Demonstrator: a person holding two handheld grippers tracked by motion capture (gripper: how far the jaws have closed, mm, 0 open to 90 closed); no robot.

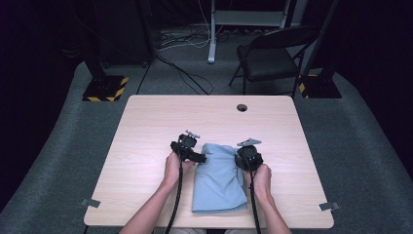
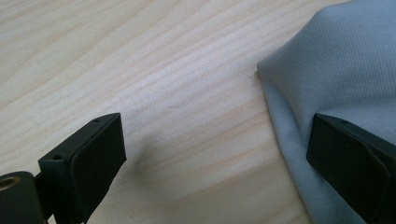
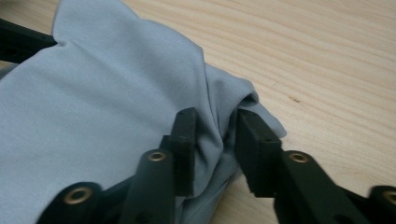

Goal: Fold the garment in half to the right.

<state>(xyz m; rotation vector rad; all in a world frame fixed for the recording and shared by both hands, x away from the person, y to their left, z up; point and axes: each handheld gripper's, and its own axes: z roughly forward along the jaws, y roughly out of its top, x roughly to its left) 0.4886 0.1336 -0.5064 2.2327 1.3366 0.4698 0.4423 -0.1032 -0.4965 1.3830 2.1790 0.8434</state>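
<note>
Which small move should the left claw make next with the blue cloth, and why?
Probably close the left claw on the blue cloth edge. Its jaws stand wide open astride that edge, one over bare table, while the right claw has a bunched fold between its jaws.

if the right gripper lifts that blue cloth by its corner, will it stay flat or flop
Probably flop: the blue cloth bunches into soft folds between the right gripper jaws. It looks thin and light, so the rest would likely drape and drag across the table.

Wooden table [image 1: 146,146], folding chair [image 1: 272,53], floor cables [image 1: 185,73], perhaps stands [image 1: 104,85]
</note>
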